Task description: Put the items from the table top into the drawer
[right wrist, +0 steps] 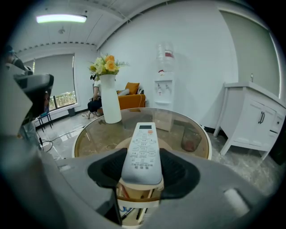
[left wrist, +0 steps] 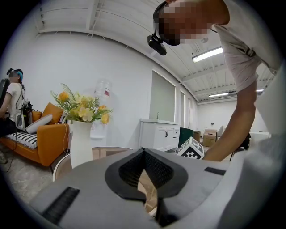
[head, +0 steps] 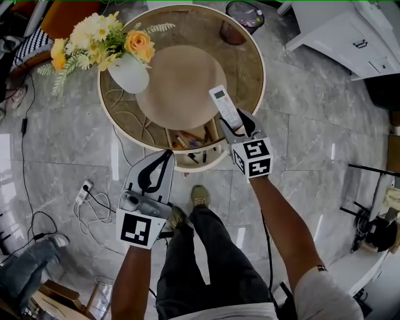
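My right gripper (head: 232,122) is shut on a white remote control (head: 225,107), which it holds by the lower end and lifted over the near edge of the round glass table (head: 257,75). In the right gripper view the remote (right wrist: 143,150) lies lengthwise between the dark pads (right wrist: 106,169). Right below it the table's drawer (head: 195,164) stands open, with pens and small items inside. My left gripper (head: 167,153) hangs just left of the drawer with its tips together and nothing in it; its own view shows the jaws (left wrist: 143,150) meeting.
A white vase (head: 129,72) of yellow flowers stands on the table's left side. A white cabinet (head: 350,34) is at the back right and a bin (head: 245,14) behind the table. A power strip (head: 83,191) and cables lie on the floor to the left.
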`<control>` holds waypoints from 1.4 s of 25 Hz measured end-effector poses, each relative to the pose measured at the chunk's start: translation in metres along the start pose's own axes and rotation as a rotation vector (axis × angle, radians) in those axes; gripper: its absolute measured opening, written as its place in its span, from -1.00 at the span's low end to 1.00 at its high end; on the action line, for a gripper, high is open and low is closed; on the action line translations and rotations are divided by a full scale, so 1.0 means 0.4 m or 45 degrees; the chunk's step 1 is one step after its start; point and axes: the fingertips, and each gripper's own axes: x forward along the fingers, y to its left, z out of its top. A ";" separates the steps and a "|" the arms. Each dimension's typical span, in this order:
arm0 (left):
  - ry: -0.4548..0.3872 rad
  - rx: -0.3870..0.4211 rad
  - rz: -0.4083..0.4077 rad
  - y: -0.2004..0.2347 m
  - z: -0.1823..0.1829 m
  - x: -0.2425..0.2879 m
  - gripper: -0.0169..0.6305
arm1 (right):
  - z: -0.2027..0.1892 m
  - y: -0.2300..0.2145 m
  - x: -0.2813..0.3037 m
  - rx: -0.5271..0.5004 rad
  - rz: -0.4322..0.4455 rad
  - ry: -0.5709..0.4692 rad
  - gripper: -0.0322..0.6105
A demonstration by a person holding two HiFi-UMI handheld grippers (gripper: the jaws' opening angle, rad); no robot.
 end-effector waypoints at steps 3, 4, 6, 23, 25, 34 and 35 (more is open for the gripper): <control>-0.006 0.009 -0.017 -0.007 -0.003 -0.030 -0.95 | 0.017 0.049 -0.046 -0.010 0.014 -0.045 -0.20; -0.008 0.012 -0.022 -0.008 -0.004 -0.041 -0.95 | 0.023 0.069 -0.062 -0.015 0.019 -0.060 -0.20; -0.016 0.013 -0.028 -0.008 -0.005 -0.061 -0.95 | 0.033 0.110 -0.090 -0.026 0.030 -0.085 -0.20; -0.034 0.031 -0.046 -0.030 -0.099 -0.193 -0.95 | -0.063 0.411 -0.254 -0.136 0.223 -0.171 -0.20; -0.036 0.025 -0.031 -0.031 -0.111 -0.201 -0.95 | -0.080 0.439 -0.263 -0.163 0.265 -0.176 -0.20; -0.028 0.015 0.018 -0.072 -0.176 -0.225 -0.95 | -0.189 0.496 -0.285 -0.288 0.398 -0.125 -0.20; -0.028 0.016 0.021 -0.076 -0.185 -0.226 -0.95 | -0.204 0.499 -0.283 -0.298 0.407 -0.118 -0.20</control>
